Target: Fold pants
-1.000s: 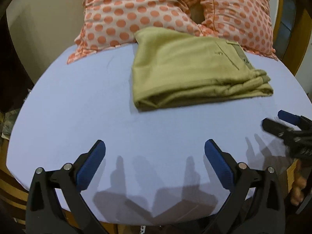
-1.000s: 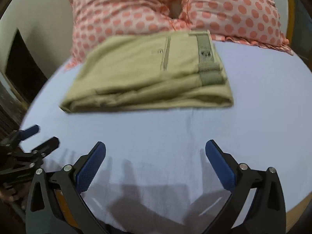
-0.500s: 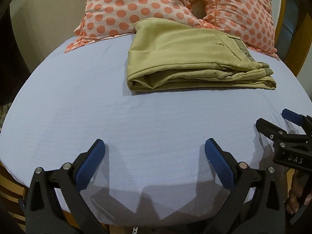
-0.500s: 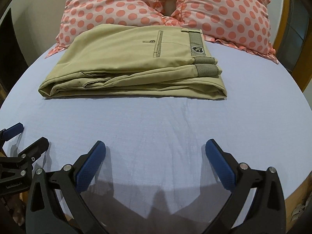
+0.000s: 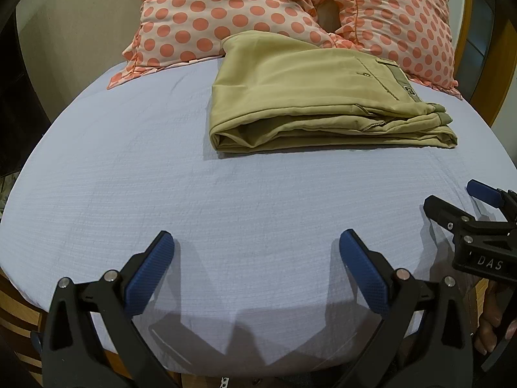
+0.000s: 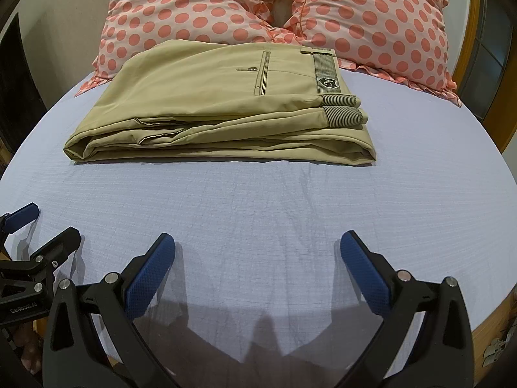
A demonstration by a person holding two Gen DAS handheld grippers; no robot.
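Note:
Khaki pants [image 5: 310, 97] lie folded in a flat rectangular stack on the far part of a light blue bed sheet [image 5: 226, 200], waistband end to the right. They also show in the right wrist view [image 6: 226, 106], with the back pocket and striped waistband on top. My left gripper [image 5: 257, 258] is open and empty, low over the sheet near its front edge. My right gripper [image 6: 258, 258] is open and empty, also near the front edge. Each gripper sits well short of the pants. The right gripper shows at the right edge of the left wrist view [image 5: 458, 207].
Two pink pillows with orange dots [image 6: 278, 6] stand behind the pants at the head of the bed. A wooden bed frame [image 6: 497, 97] runs along the right side. The left gripper shows at the left edge of the right wrist view [image 6: 38, 229].
Both grippers have drawn back and steadied near the front edge of the bed, open and empty. The folded pants have not moved.

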